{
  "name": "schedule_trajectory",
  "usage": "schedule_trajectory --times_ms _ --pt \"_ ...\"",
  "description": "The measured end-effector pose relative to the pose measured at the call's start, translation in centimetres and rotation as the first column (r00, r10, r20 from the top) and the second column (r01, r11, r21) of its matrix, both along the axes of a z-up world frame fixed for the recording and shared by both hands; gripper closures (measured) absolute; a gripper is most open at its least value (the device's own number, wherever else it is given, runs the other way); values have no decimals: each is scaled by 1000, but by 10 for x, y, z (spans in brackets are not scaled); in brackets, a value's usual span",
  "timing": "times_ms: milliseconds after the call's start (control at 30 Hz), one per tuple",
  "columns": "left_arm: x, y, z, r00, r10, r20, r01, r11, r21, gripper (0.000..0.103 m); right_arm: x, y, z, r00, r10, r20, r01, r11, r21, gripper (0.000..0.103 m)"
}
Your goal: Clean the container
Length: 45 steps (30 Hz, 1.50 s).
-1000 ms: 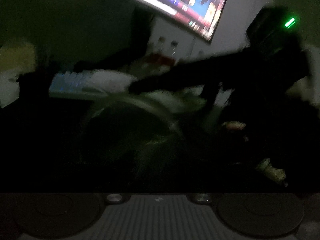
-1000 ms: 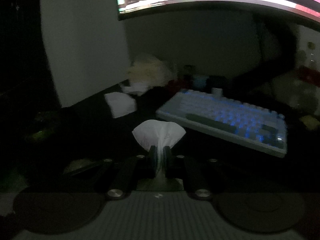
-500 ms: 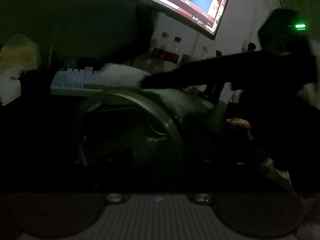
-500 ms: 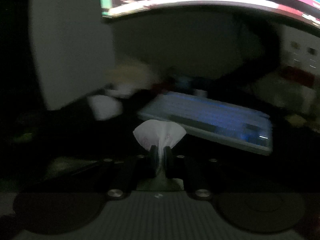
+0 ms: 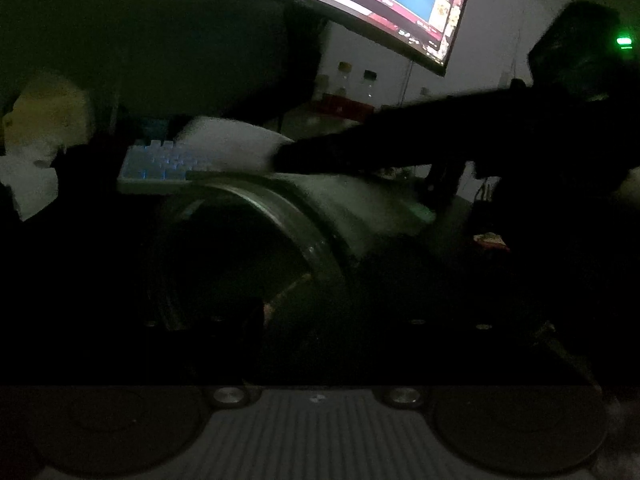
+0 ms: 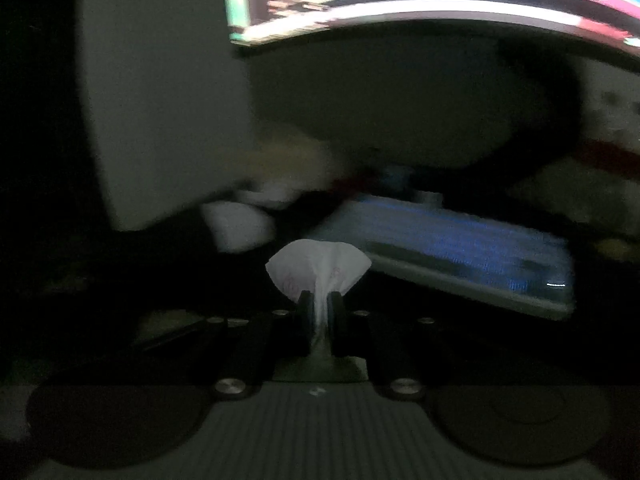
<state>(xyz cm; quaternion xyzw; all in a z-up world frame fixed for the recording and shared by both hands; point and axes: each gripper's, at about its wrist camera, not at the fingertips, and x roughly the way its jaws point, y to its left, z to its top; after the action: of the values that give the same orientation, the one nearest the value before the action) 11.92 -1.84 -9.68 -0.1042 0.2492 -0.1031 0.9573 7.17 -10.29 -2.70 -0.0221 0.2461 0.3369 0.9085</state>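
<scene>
While my right gripper [image 6: 320, 312] clamps a white tissue [image 6: 318, 266], my left gripper's jaws are opening (seemingly around the dim container [image 5: 256, 248]).

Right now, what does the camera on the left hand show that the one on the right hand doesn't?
Only the left view shows a round container close up, its mouth facing the camera, plus two capped bottles by the wall. Only the right view shows how the right gripper is shut on a white tissue. Both show the lit keyboard, the bright curved screen above it, and the tissue.
</scene>
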Motion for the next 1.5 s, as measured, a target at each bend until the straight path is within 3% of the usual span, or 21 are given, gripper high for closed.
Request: schedule_trajectory --times_ms 100,300,400,500,567,733,767,833,867,967,1100,1200,1267,1400,1467,1500 --pt "-3 2 1 1000 2 3 -2 1000 -5 47 -5 7 0 998 56 8 -56 998 16 93" --pt "-55 18 0 1000 20 5 -20 1000 -1 47 26 -14 -5 987 -158 -2 157 987 -39 93" --pt "-88 26 -2 1000 24 5 -24 1000 9 47 19 -7 -4 989 -145 16 145 988 -44 92" --pt "-57 22 0 1000 22 9 -23 1000 15 47 2 4 -1 1000 -4 15 4 1000 0 92" --pt "-36 19 1 1000 25 8 -25 999 22 47 -2 7 1 999 30 16 -30 1000 0 92" --pt "0 19 8 999 35 16 -36 998 47 48 12 -2 -3 992 -112 54 116 991 -65 92" --pt "4 18 7 999 39 22 -40 998 54 50 15 -5 -4 989 -139 49 142 988 -67 92" --pt "9 16 6 999 37 31 -38 998 47 65 16 -9 -4 987 -157 42 159 985 -67 92" --pt "14 14 6 999 21 37 -22 999 32 78 13 -8 -3 988 -147 48 151 986 -71 92" --pt "27 6 6 997 -24 80 24 1000 5 87 4 -7 -1 994 -96 52 99 993 -59 93" --pt "50 12 16 995 -70 70 80 986 -148 94 -2 -11 -1 993 -107 57 109 993 -40 95" --pt "25 15 29 991 -94 95 113 969 -219 99 -4 -21 4 994 -105 30 105 994 -5 95" --pt "27 13 41 989 -100 108 124 961 -248 98 -9 -29 11 995 -102 22 102 994 26 95" --pt "-17 23 48 990 -94 102 119 956 -268 96 -20 -37 23 993 -105 57 103 994 44 95" --pt "-11 23 47 989 -83 121 106 973 -204 87 -22 -35 22 993 -102 58 100 994 39 95" --pt "-5 22 47 990 -71 120 90 982 -165 76 -22 -34 19 994 -95 50 93 995 34 95"
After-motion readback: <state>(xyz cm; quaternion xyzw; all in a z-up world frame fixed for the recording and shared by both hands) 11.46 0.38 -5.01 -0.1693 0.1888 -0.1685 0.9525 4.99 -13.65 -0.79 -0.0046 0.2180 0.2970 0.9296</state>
